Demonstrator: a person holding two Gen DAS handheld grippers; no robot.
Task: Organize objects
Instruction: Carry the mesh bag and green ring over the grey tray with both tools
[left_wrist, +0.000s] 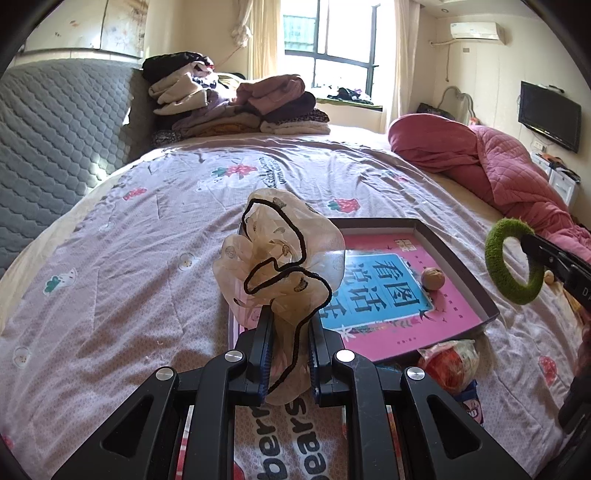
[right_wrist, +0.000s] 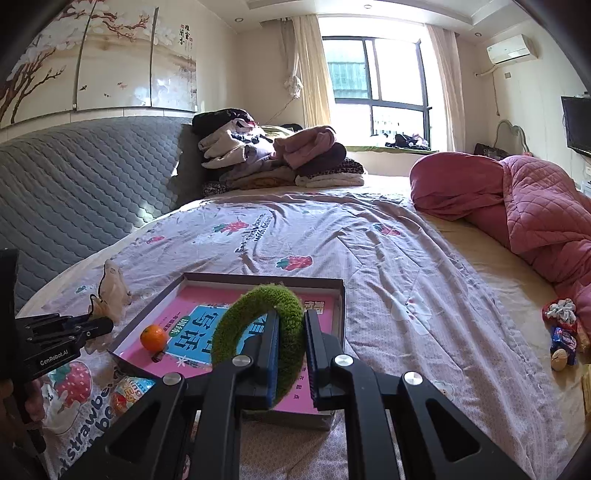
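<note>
My left gripper is shut on a sheer beige scrunchie with a black elastic and holds it up above the left edge of a shallow box tray with a pink and blue cover inside. It also shows in the right wrist view. My right gripper is shut on a fuzzy green ring scrunchie, held above the tray; the ring also shows in the left wrist view. A small orange fruit lies in the tray.
The tray lies on a bed with a strawberry-print sheet. A wrapped snack lies by the tray's near corner. Folded clothes are stacked at the head; a pink quilt lies on the right. Small items lie near it.
</note>
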